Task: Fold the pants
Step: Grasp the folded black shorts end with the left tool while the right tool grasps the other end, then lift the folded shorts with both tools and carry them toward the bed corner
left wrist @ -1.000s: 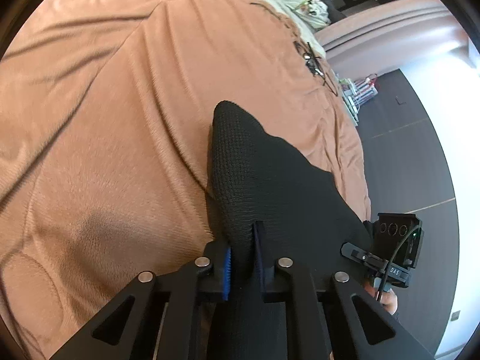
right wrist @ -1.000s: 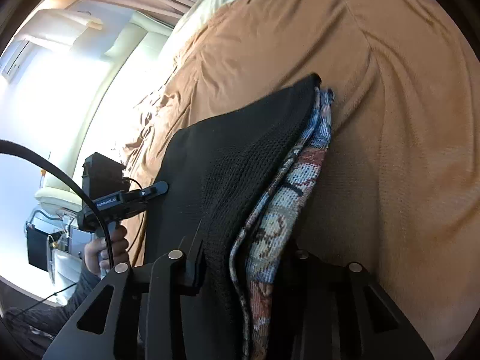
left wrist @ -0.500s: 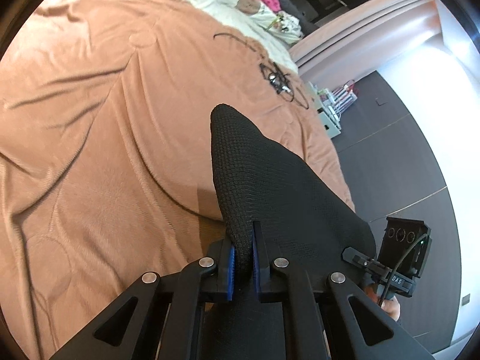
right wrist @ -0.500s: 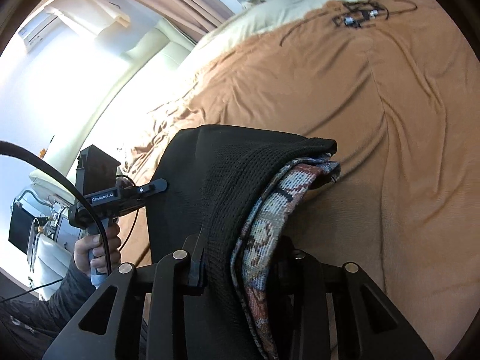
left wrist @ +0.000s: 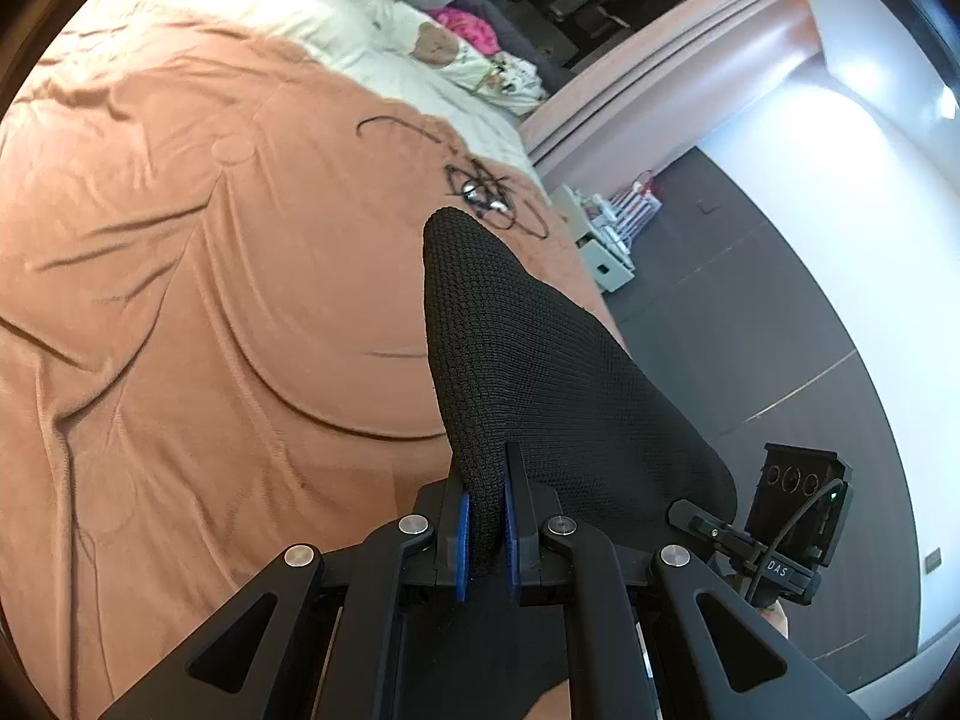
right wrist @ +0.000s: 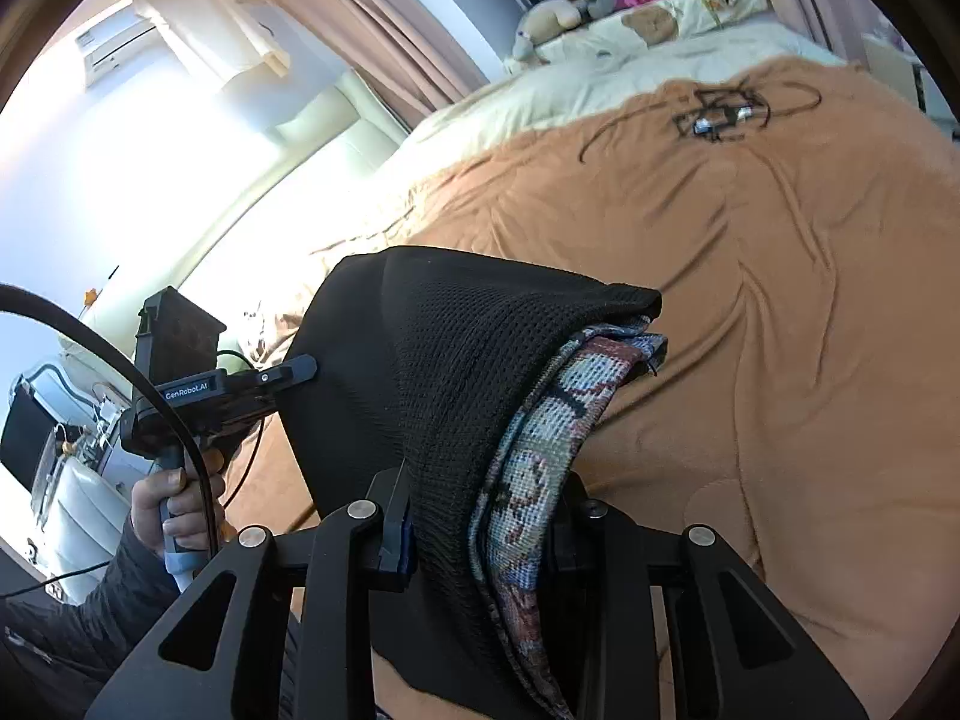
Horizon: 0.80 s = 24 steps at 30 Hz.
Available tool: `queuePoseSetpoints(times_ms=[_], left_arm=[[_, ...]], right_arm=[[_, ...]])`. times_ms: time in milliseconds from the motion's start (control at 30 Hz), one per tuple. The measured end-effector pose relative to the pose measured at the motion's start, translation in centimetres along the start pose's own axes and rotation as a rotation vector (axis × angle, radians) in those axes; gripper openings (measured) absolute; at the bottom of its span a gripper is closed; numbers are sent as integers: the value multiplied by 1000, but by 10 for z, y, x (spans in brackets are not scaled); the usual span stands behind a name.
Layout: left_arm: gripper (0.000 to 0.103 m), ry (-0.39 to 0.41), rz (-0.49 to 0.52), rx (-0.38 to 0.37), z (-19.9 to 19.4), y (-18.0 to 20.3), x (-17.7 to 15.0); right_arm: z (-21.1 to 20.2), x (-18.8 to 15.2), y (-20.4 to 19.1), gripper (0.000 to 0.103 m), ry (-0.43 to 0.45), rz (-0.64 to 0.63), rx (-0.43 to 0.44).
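Note:
The pants (left wrist: 540,384) are black knit cloth with a patterned multicolour inner side (right wrist: 540,456). Both grippers hold them up above an orange-brown bedspread (left wrist: 210,300). My left gripper (left wrist: 485,516) is shut on a corner of the black cloth, which stands up in a peak. My right gripper (right wrist: 480,516) is shut on a thick bunch of the black and patterned layers. The cloth stretches between the two grippers. The right gripper (left wrist: 786,534) also shows in the left wrist view, and the left gripper (right wrist: 204,390) shows in the right wrist view with a hand on it.
A tangle of black cable with glasses (left wrist: 480,192) lies on the bedspread farther up the bed. Pillows and soft toys (right wrist: 600,6) are at the head of the bed. A dark floor (left wrist: 750,312) lies to the right of the bed, with small items (left wrist: 606,228) beside it.
Both grippers have lifted and tilted up with the pants, so more of the head of the bed and the room shows. The cloth's hanging edge has risen off the bedspread.

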<state>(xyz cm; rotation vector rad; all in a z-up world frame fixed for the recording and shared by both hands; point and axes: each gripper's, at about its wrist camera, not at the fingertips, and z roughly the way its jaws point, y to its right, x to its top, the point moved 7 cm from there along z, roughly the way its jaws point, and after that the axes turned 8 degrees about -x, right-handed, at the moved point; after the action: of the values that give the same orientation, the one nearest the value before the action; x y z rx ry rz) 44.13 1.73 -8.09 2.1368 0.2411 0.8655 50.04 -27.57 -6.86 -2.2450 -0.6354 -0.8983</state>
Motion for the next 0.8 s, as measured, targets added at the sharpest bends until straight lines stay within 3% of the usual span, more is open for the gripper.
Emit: queuePoseSetpoints(times_ms=[800], left_arm=[[9, 51, 167, -88, -59, 130, -32]], right_arm=[[-169, -36, -42, 26, 152, -108, -63]])
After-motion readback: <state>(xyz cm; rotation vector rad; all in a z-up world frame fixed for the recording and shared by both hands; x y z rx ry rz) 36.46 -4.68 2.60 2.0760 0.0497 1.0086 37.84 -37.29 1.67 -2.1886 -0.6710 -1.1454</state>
